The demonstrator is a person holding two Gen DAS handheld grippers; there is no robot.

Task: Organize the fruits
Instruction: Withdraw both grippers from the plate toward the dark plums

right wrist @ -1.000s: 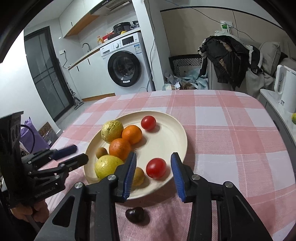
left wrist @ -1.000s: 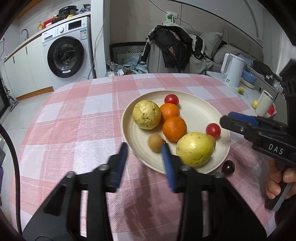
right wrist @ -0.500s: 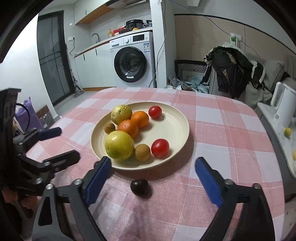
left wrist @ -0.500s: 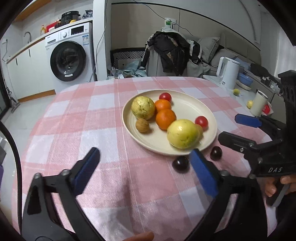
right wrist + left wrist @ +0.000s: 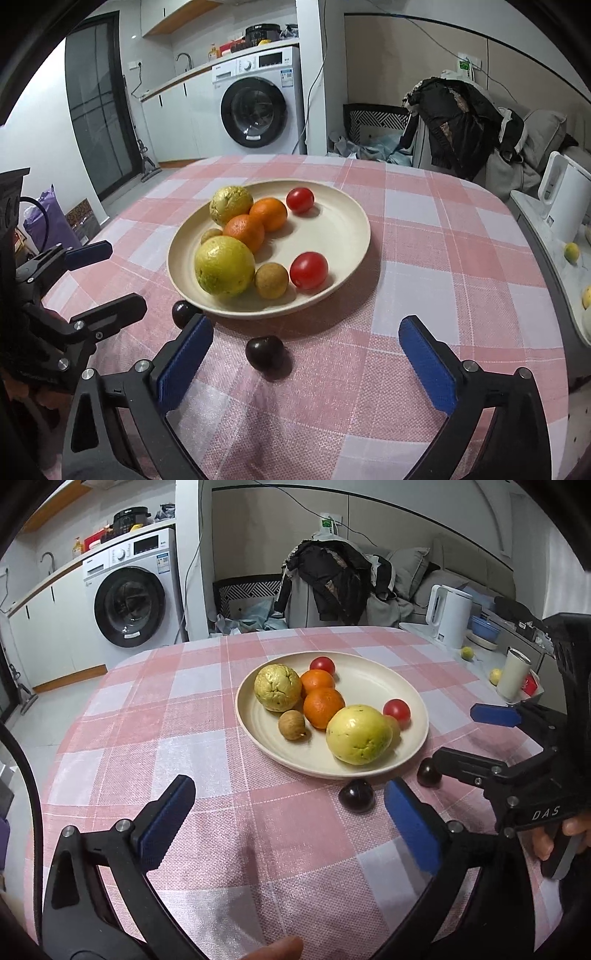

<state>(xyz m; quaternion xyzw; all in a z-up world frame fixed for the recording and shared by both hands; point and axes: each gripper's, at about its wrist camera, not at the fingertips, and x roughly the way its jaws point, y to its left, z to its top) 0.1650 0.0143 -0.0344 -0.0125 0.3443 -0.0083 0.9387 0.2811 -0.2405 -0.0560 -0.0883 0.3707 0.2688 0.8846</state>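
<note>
Right wrist | right claw [image 5: 306, 354] spread | plum [image 5: 265, 352] beside plate [image 5: 351, 254] rim

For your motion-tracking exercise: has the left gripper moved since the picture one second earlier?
Yes. The left gripper has drawn back from the plate toward the table's near edge, and its jaws now stand wide open, holding nothing.

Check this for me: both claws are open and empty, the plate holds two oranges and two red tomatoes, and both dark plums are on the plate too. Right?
Not quite. The two dark plums lie on the checked tablecloth just off the plate, as the right wrist view shows. The rest holds: left claw and right claw are open and empty, and the oranges and tomatoes are on the plate.
</note>
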